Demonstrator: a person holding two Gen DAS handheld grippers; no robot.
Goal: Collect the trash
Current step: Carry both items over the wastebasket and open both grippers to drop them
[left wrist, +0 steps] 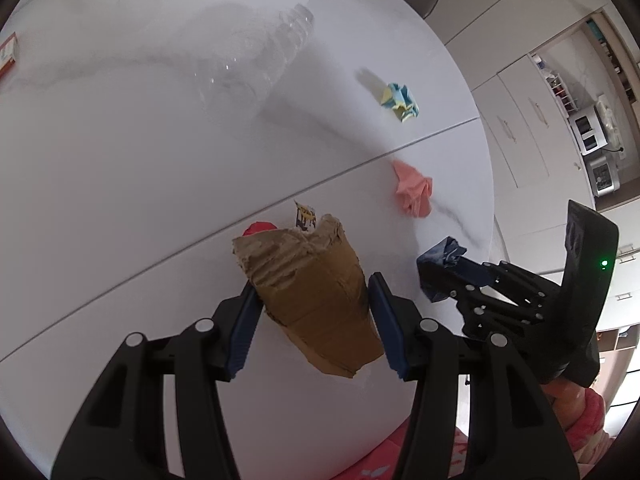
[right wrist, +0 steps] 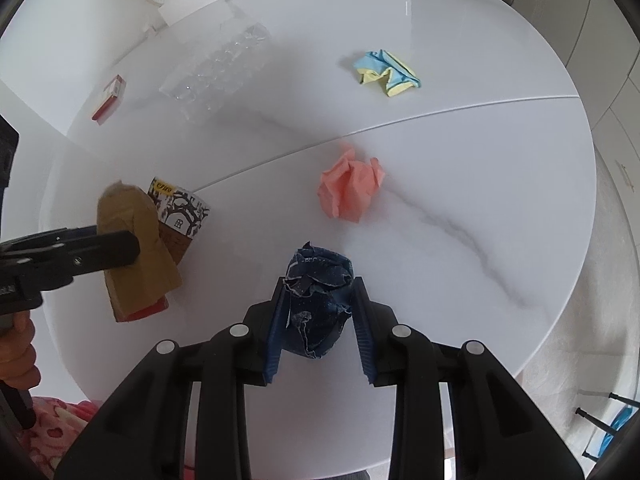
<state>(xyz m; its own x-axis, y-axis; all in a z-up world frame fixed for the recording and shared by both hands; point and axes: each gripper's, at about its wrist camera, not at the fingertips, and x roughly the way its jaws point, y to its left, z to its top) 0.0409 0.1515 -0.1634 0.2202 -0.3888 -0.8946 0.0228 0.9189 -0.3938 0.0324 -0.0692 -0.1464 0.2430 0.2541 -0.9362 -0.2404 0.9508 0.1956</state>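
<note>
The crumpled dark blue paper wad (right wrist: 318, 304) is sitting between the pads of the right tongs (right wrist: 320, 326), which are pinching it from both sides just above the white marbled round surface (right wrist: 460, 160). The torn brown cardboard piece (left wrist: 316, 292) is being held by the left tongs (left wrist: 314, 320), whose blue pads are pressing on its two flanks; it is hanging clear of the surface, near the printed paper cup (right wrist: 182, 216) and a small red item that is partly hidden behind the cardboard.

Two further pieces of trash are lying loose: a crumpled pink paper ball (right wrist: 350, 190) near the centre seam, and a crumpled blue-and-yellow paper ball (right wrist: 386, 72) well beyond it. A clear plastic bottle (right wrist: 216, 68) is lying on its side at the far edge, with a small red-and-white carton (right wrist: 109, 98) beside it.

The step in hand appears to be the pickup stage, with both tongs loaded. No bin is appearing in either view. The next move is likely calling for carrying both items to a receptacle, keeping pad pressure steady on the soft wad, then returning for the pink ball.
</note>
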